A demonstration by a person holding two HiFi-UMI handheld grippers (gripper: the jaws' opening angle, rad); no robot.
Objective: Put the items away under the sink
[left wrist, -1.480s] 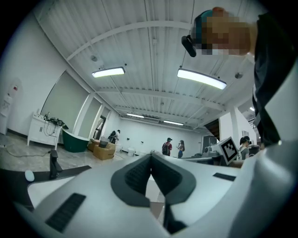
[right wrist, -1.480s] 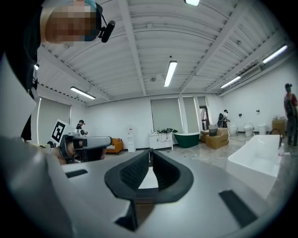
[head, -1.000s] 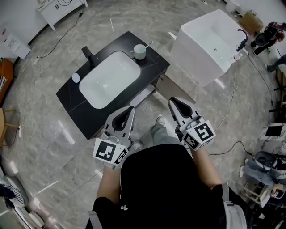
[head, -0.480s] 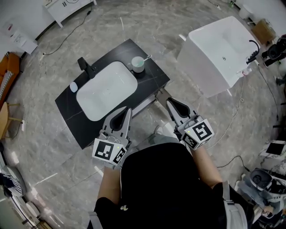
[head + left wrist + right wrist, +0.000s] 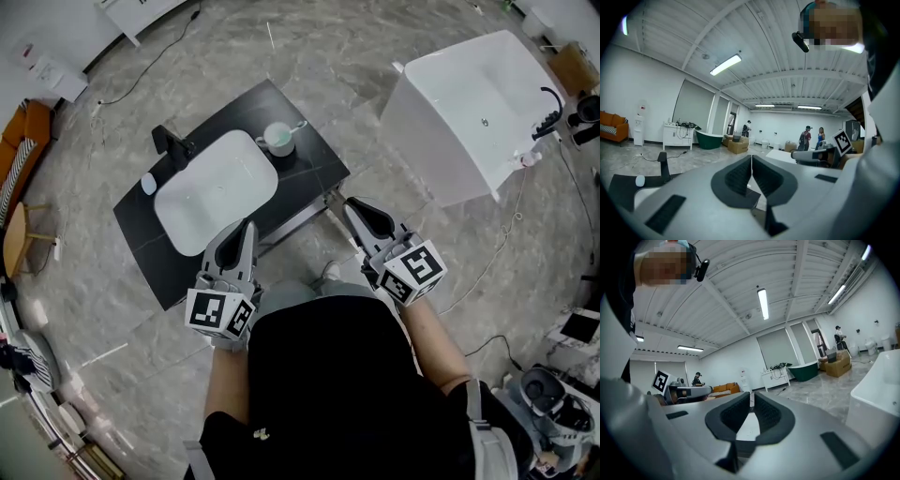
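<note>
L gripper [image 5: 246, 227], R gripper [image 5: 356, 206]: jaws clenched, empty. Both near front edge of black tabletop [image 5: 314, 161] w/ white oval basin [image 5: 211, 192].

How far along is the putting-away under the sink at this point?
Nothing looks put away: the cup and a small white item sit on the black counter. Nothing in hand: left gripper and right gripper are shut, empty. Everything is left to do.
</note>
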